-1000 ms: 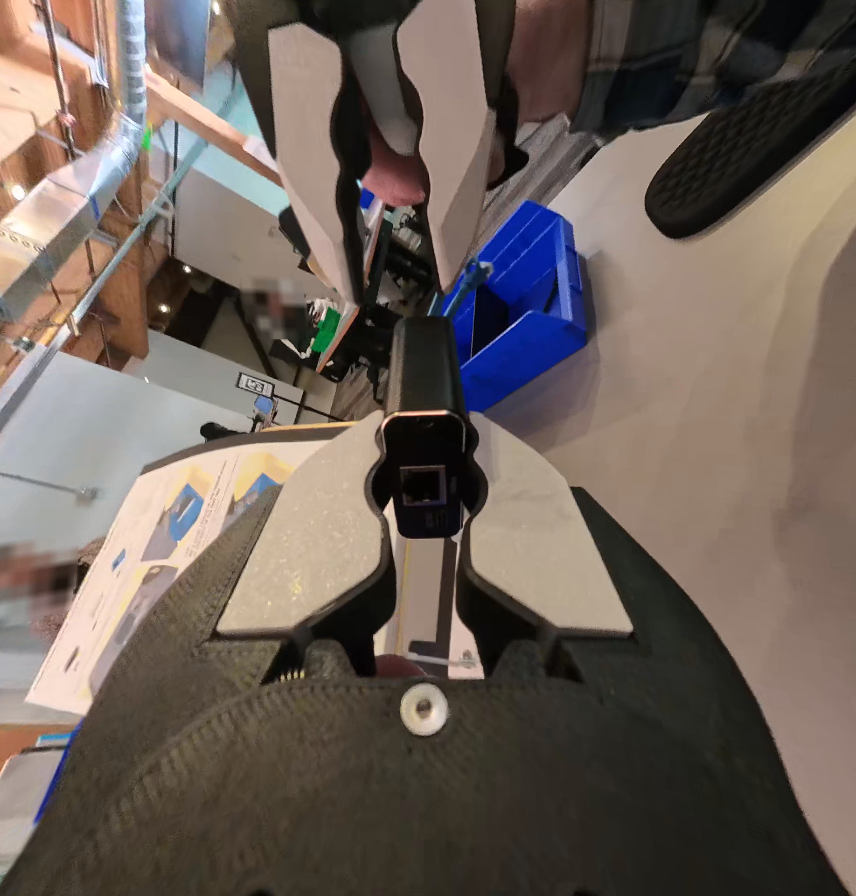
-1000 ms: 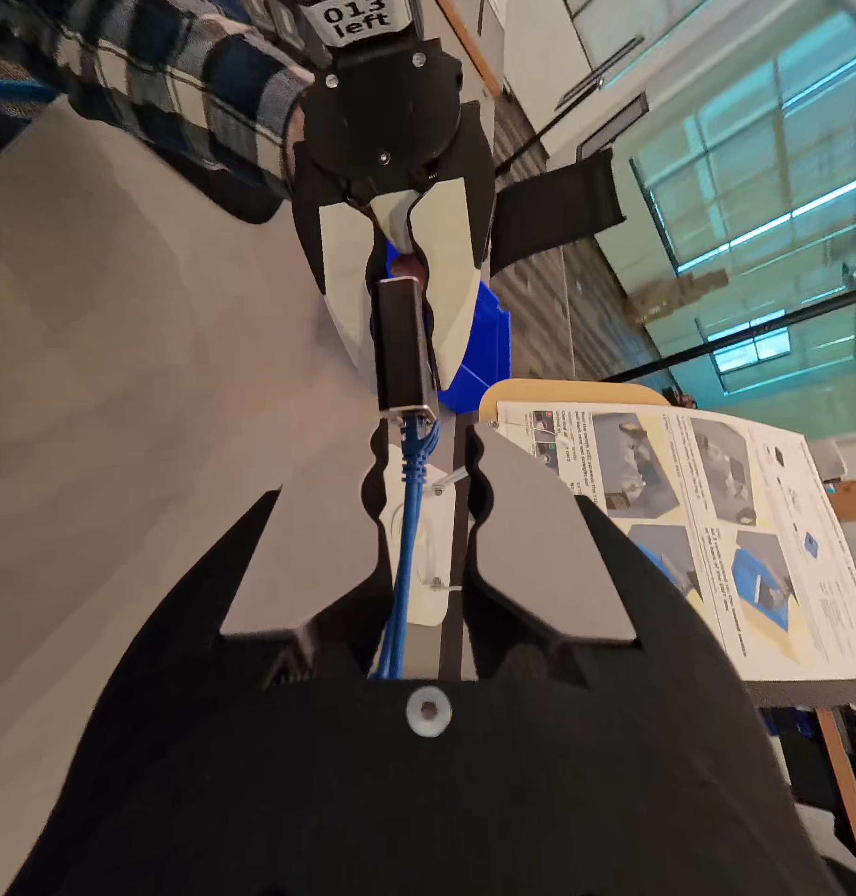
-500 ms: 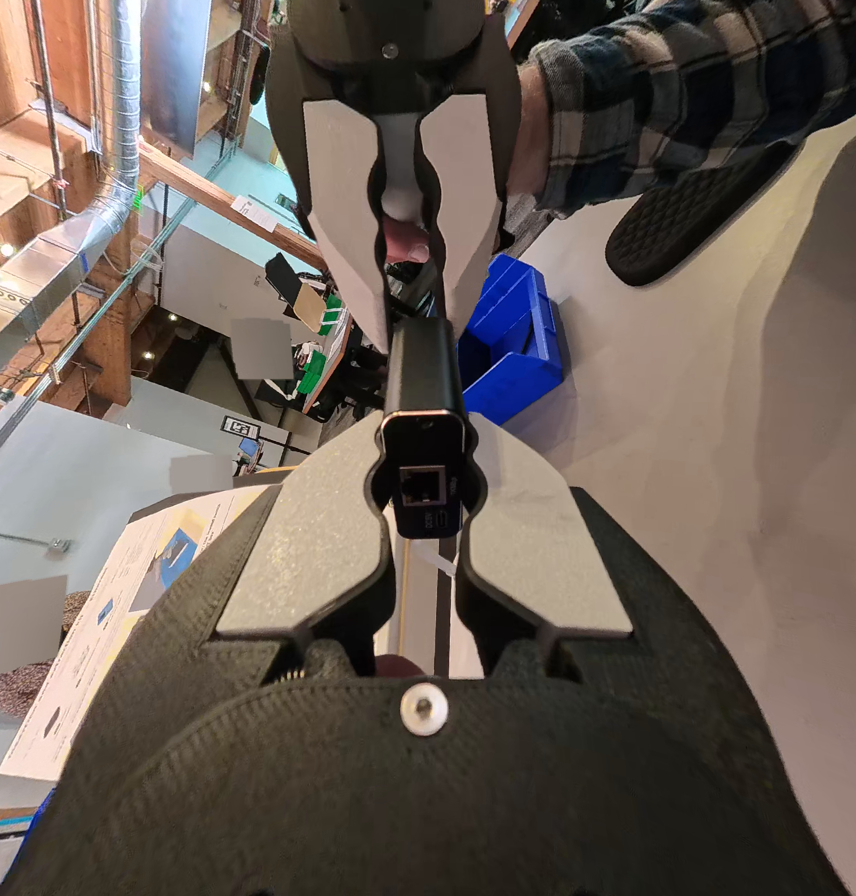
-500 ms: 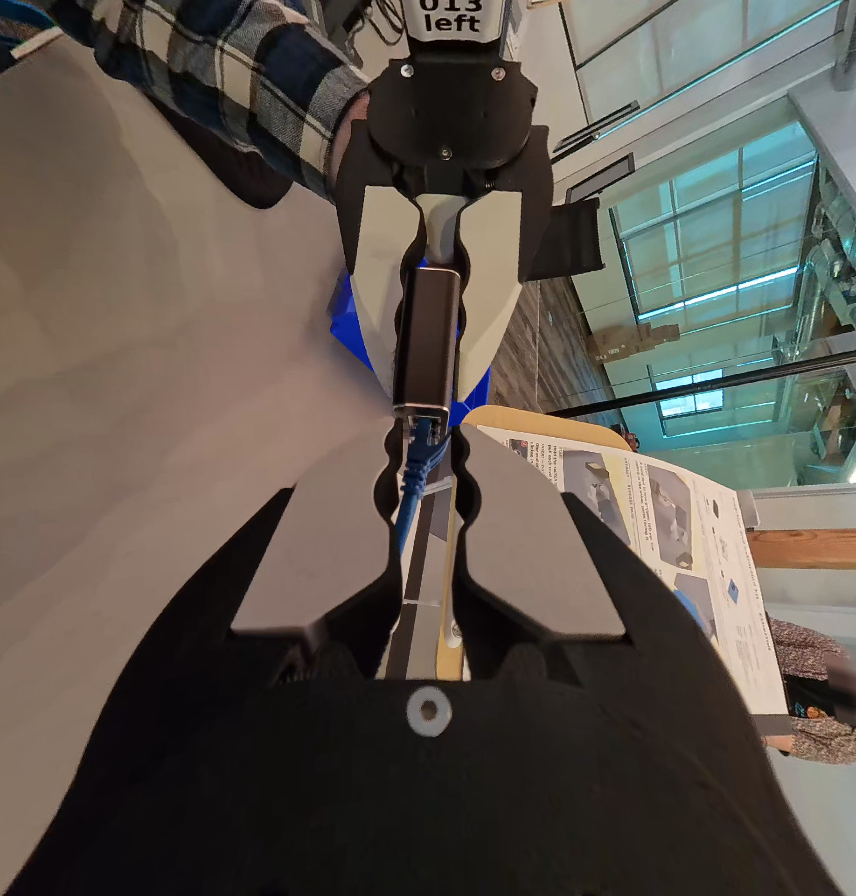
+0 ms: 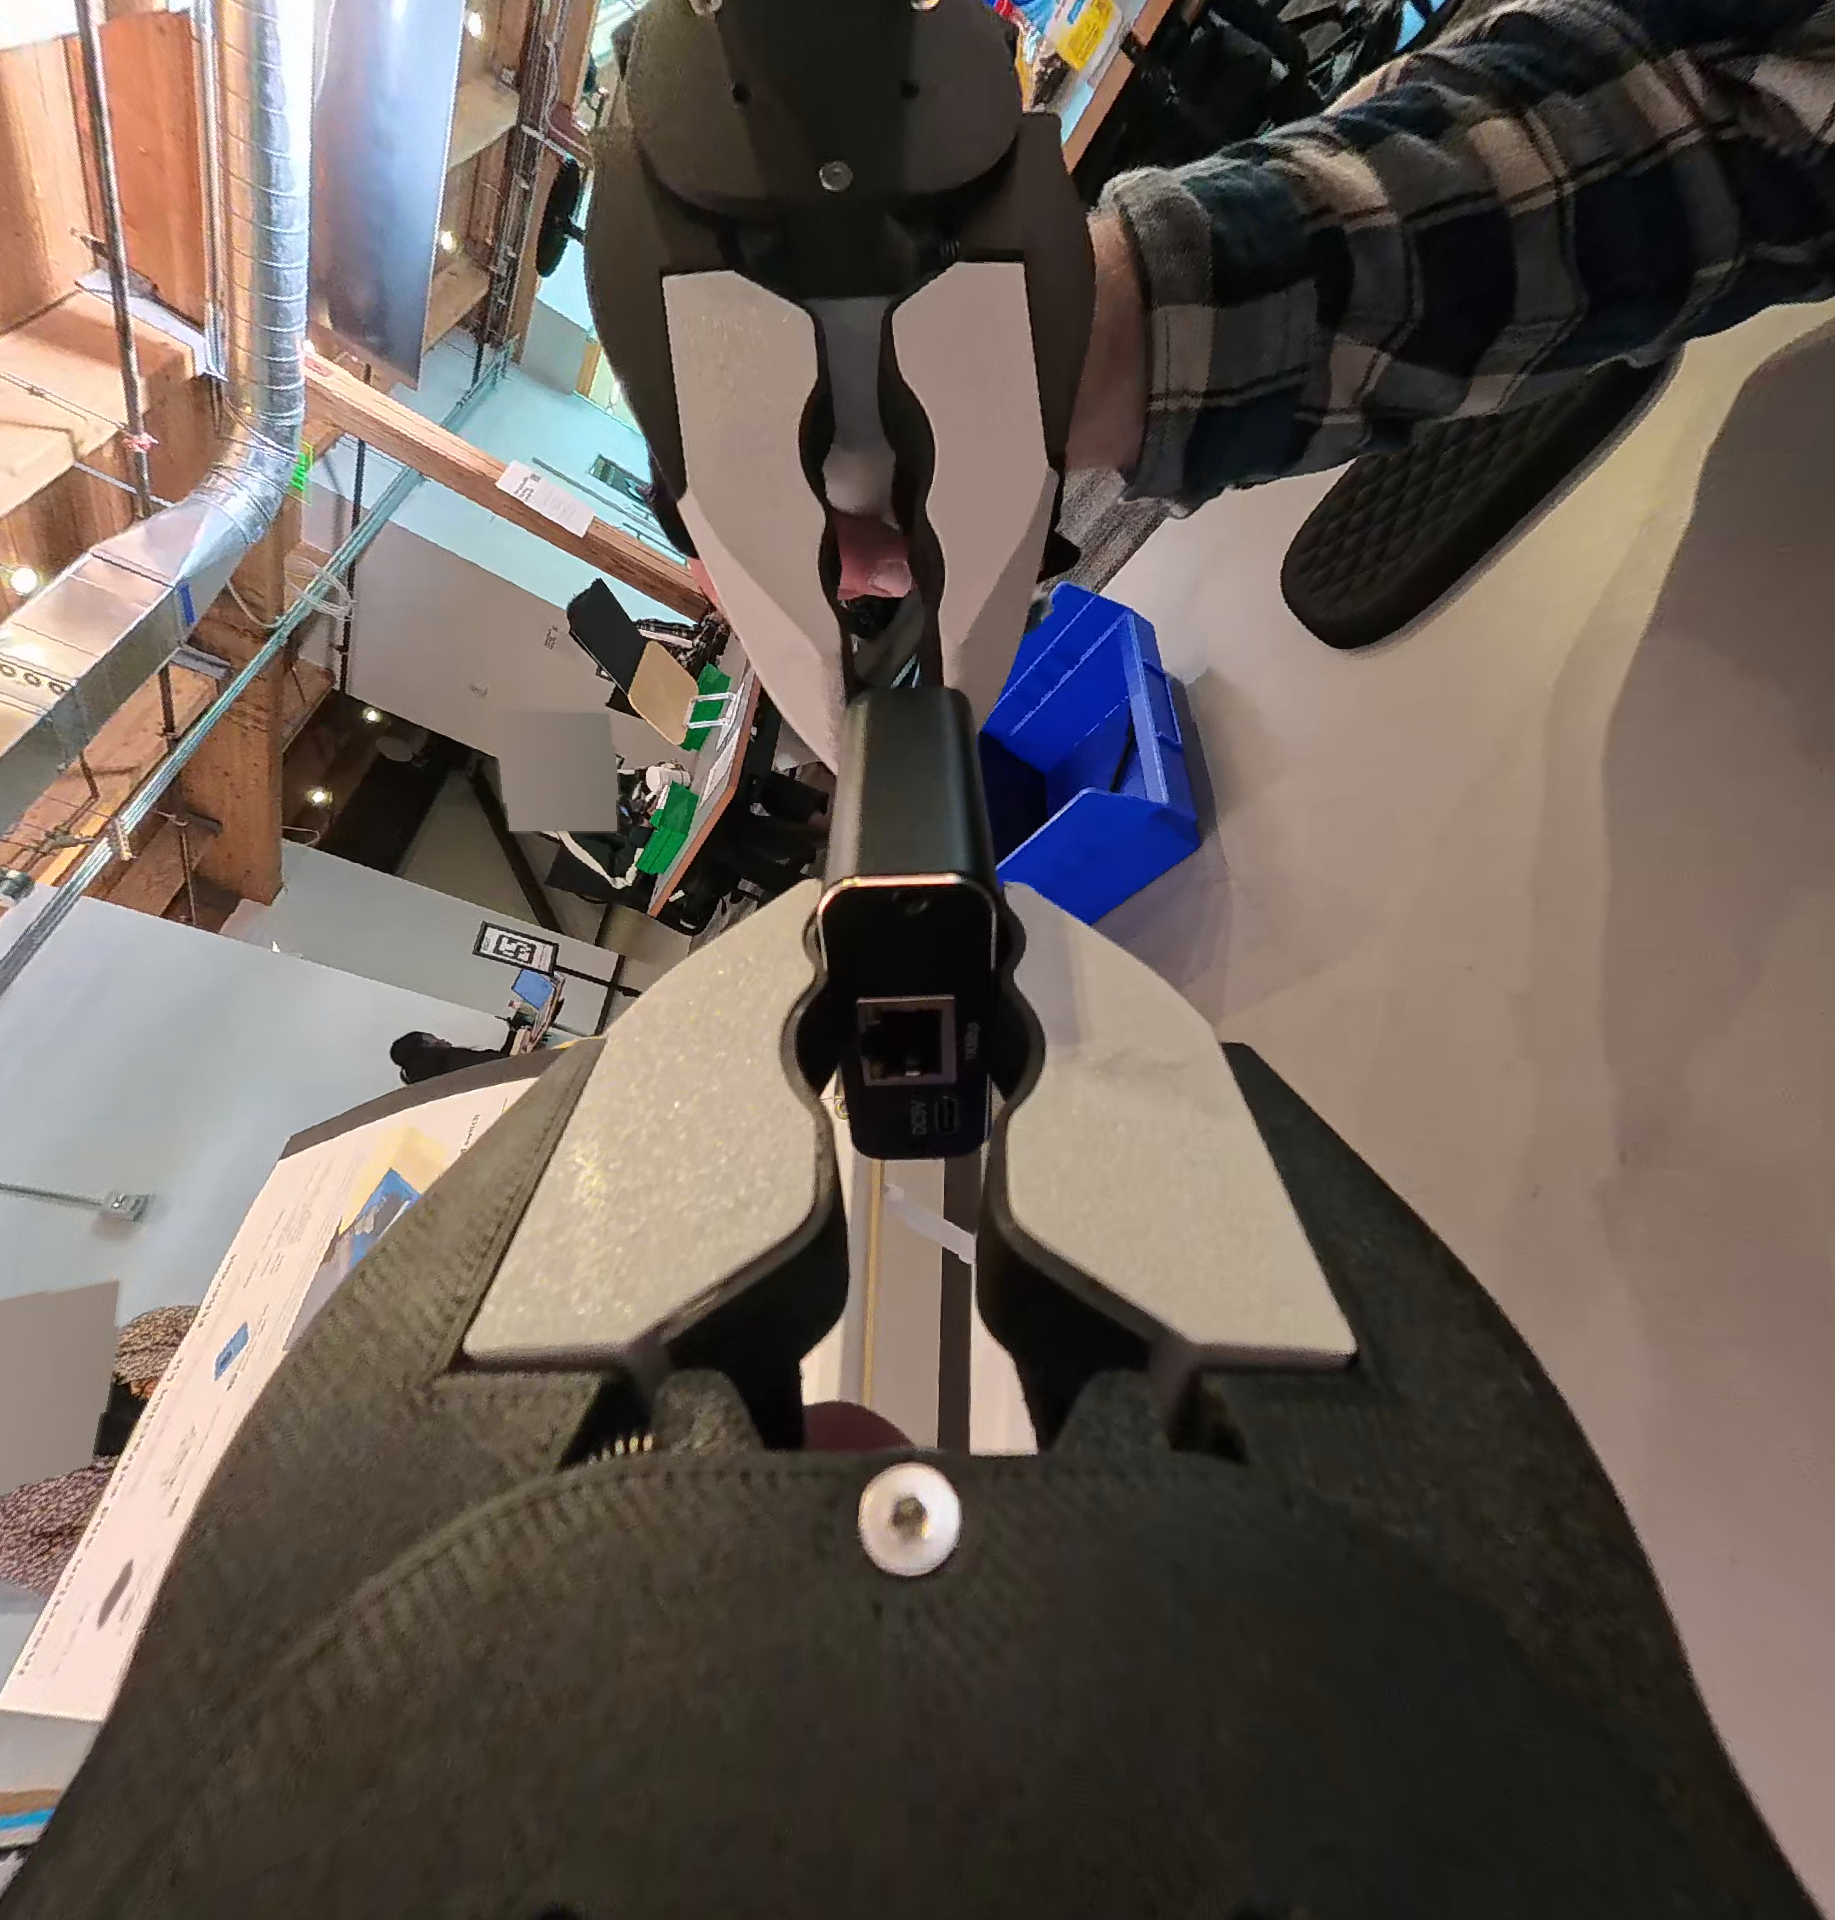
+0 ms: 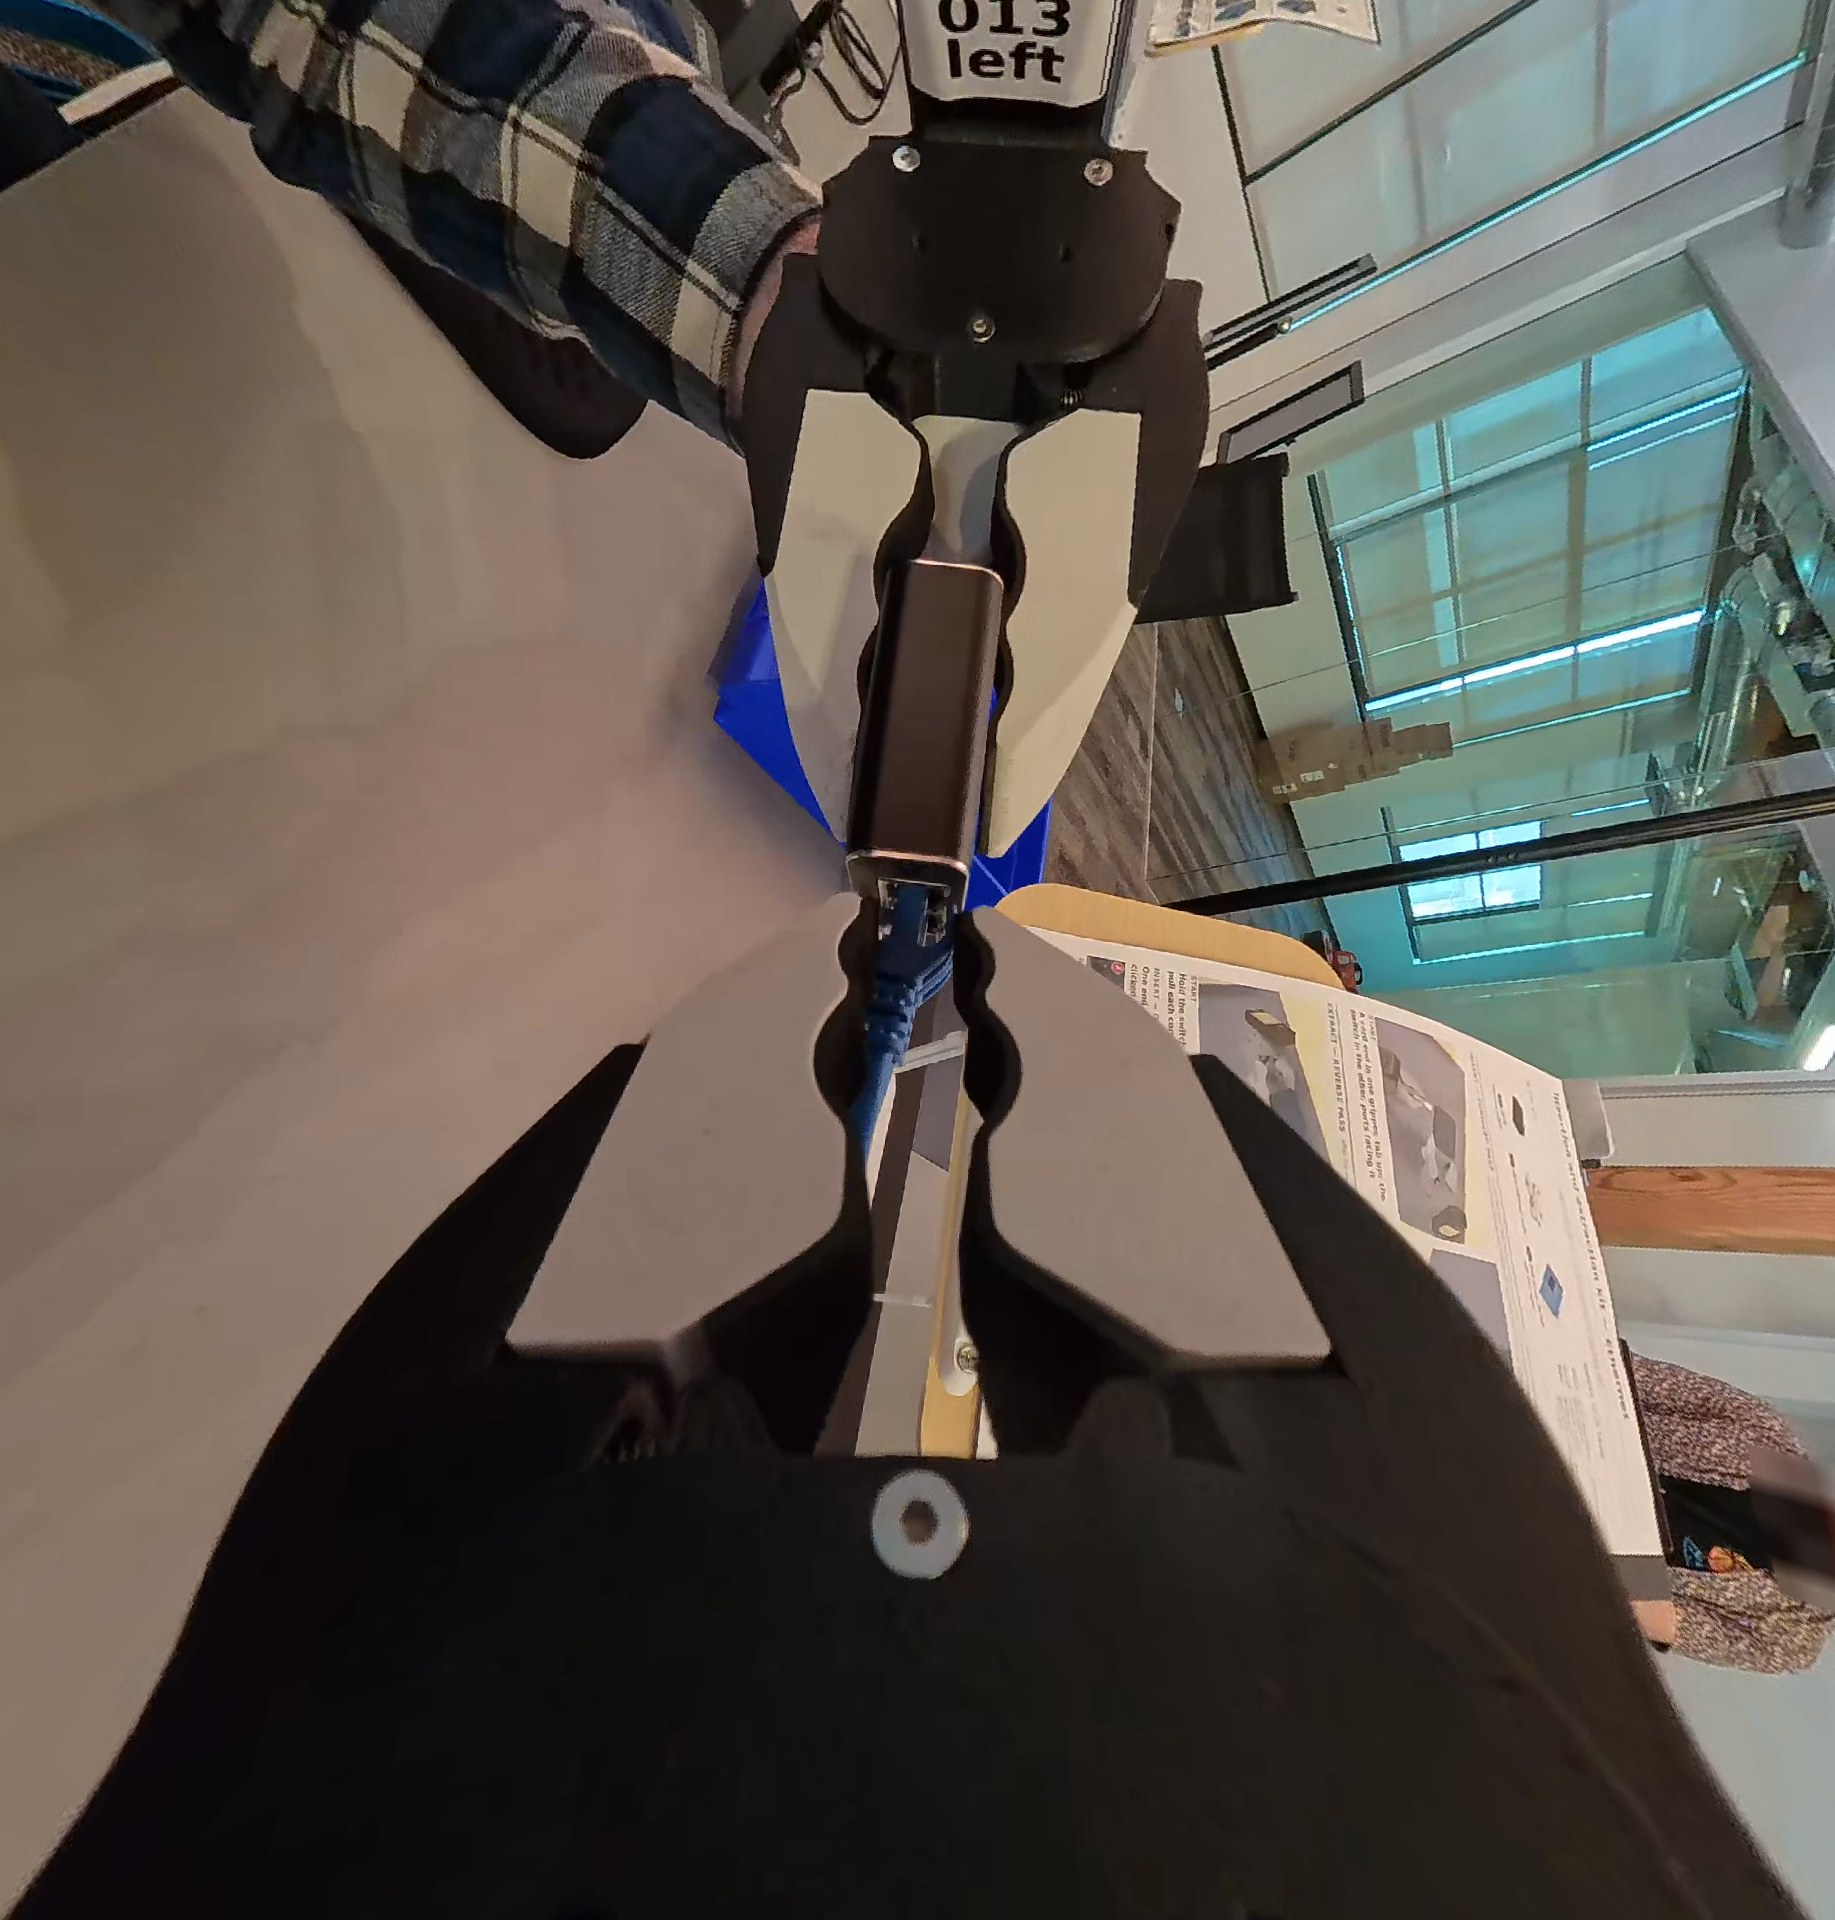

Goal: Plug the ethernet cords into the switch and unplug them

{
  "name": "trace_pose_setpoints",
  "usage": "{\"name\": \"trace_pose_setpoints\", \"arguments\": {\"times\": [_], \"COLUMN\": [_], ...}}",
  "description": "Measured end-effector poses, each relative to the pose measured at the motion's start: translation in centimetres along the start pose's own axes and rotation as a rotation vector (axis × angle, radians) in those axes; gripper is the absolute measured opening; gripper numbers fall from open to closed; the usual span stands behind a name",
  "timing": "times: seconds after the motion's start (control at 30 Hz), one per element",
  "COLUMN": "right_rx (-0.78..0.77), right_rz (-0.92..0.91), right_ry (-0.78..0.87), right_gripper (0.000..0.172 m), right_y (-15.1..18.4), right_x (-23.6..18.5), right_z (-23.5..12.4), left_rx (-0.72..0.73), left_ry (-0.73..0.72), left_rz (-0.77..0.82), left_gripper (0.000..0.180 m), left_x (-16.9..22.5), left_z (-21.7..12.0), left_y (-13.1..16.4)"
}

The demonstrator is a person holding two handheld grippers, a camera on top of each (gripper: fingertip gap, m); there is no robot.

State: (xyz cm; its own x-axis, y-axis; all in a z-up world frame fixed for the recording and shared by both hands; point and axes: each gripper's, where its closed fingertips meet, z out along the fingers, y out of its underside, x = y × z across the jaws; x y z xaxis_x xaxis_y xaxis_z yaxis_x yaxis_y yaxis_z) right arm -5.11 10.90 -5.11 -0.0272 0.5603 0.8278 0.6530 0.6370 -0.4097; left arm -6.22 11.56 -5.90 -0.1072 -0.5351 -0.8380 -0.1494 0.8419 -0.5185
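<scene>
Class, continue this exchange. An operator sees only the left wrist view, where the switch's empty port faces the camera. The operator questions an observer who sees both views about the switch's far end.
Operator: Is anything plugged into the far end of the switch?
Observer: Yes. The right wrist view shows a blue ethernet cord seated in the far port of the switch.
Operator: Where do the right tongs stand relative to that cord?
Observer: The right tongs straddle the cord's boot just outside the port. I cannot tell whether the pads press on it.
</scene>
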Motion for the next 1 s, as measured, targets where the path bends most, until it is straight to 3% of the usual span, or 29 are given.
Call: {"name": "trace_pose_setpoints", "arguments": {"times": [0.57,1.0], "right_rx": [-0.116,-0.17], "right_rz": [0.017,0.003], "right_ry": [-0.075,-0.038], "right_gripper": [0.01,0.01], "right_y": [0.8,1.4], "right_x": [-1.3,-1.4], "right_z": [0.2,-0.1], "left_rx": [-0.031,-0.061], "left_ry": [0.055,0.048], "left_rz": [-0.029,-0.057], "left_gripper": [0.025,0.025], "left_x": [1.0,1.1], "left_z": [0.6,1.0], "left_y": [0.6,0.8]}}
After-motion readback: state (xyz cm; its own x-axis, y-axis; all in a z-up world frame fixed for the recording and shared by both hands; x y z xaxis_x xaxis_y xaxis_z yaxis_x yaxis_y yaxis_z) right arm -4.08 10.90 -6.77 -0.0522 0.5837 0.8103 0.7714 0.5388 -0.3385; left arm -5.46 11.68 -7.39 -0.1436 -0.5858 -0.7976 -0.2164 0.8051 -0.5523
